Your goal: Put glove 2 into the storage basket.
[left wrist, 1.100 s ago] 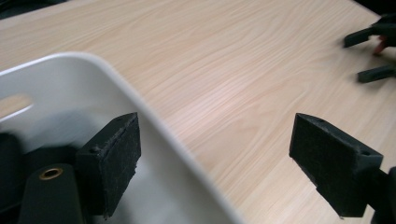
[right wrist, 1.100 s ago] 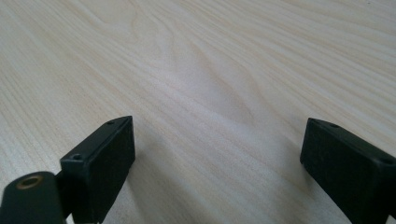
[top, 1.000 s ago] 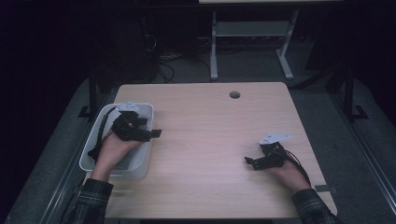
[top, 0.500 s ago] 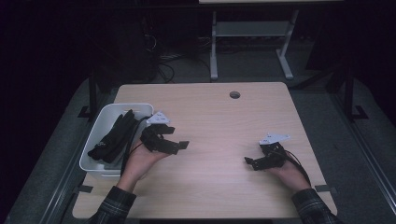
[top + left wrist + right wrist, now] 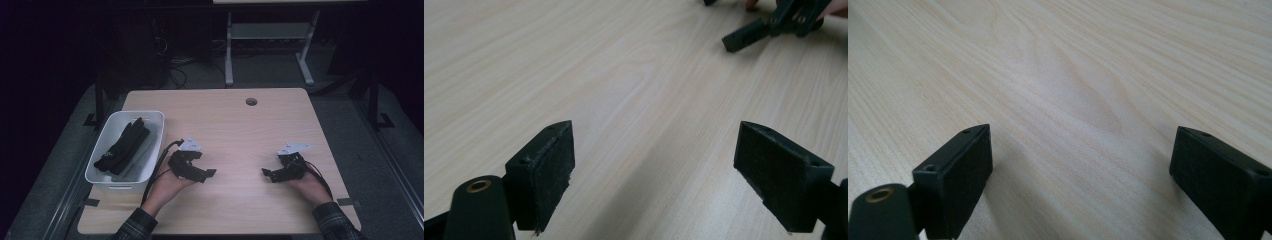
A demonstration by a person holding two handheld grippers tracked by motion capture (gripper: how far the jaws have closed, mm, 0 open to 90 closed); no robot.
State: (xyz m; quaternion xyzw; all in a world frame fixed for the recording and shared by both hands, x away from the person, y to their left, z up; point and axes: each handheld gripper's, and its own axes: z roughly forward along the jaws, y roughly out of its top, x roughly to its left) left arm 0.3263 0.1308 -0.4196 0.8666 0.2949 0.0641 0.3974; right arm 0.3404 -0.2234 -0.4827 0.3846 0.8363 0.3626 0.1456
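Observation:
My left gripper [image 5: 202, 167] rests low over the light wooden table [image 5: 235, 130], just right of a white bin [image 5: 156, 131]. In the left gripper view its jaws [image 5: 654, 150] stand wide apart with bare wood between them. A pile of black fabric [image 5: 122, 146] lies inside the bin. My right gripper [image 5: 274, 169] sits at the table's front right, pointing left. The right gripper view shows it open [image 5: 1078, 145] over bare wood. The right gripper [image 5: 774, 25] also appears far off in the left gripper view.
A round cable hole [image 5: 251, 101] is in the table near its far edge. Beyond the table stand a white desk frame [image 5: 270, 45] and loose cables [image 5: 180, 60] on the dark floor. The left gripper's cable [image 5: 159, 167] trails along the bin's side.
My left hand and gripper have moved out of the white bin and rightward onto the table, leaving the black fabric in the bin. The right gripper has stayed put.

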